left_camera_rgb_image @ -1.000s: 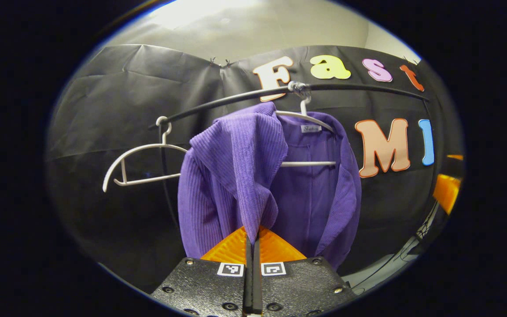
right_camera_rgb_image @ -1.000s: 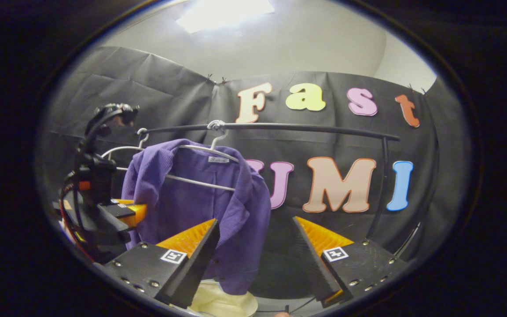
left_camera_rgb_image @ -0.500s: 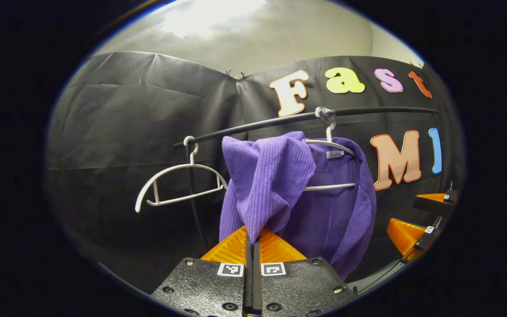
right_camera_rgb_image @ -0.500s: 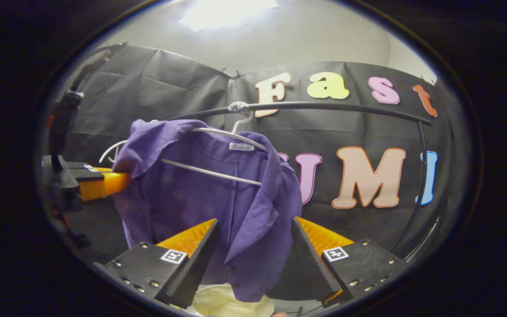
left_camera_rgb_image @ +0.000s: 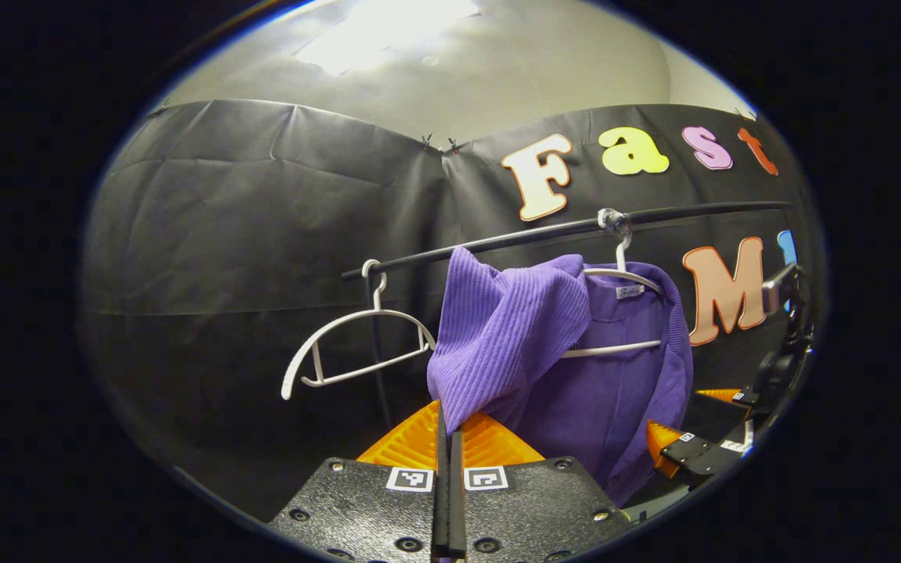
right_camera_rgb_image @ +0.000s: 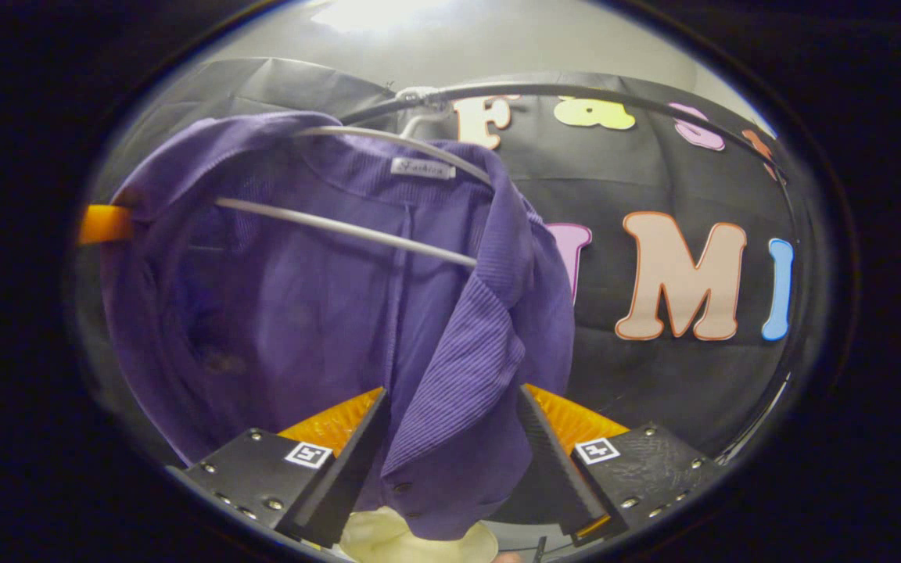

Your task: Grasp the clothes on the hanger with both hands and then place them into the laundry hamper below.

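Presently: purple ribbed knit cardigan (right_camera_rgb_image: pixel 325 313) centre frame, left gripper (left_camera_rgb_image: pixel 448 438) pinching its shoulder, right gripper (right_camera_rgb_image: pixel 450 438) spread around its front edge; tugging may snag white wire hanger (right_camera_rgb_image: pixel 349 228).

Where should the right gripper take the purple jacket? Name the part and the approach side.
Take the hanging front edge of the purple jacket, coming straight on from the front: that lapel already drapes between the open jaws of the right gripper, clear of the white hanger.
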